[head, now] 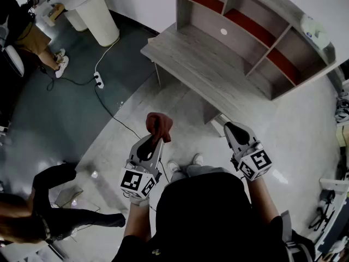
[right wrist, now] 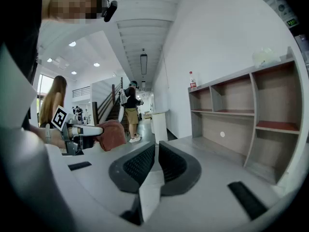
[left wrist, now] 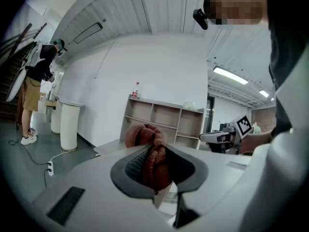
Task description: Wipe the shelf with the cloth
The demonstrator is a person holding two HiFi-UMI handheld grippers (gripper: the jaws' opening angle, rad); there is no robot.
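In the head view my left gripper is shut on a reddish-brown cloth, which bunches up above the jaws over the pale floor. In the left gripper view the cloth fills the space between the dark pads. My right gripper hangs beside it, jaws shut on nothing; its own view shows the pads together. The grey wooden shelf with red-lined compartments stands on a desk top ahead of both grippers, some way off. From the right gripper view the shelf lies to the right.
A white round column stands at the far left, with a power strip and cable on the floor. One person stands at the upper left, another is low at the left. A bottle tops the shelf.
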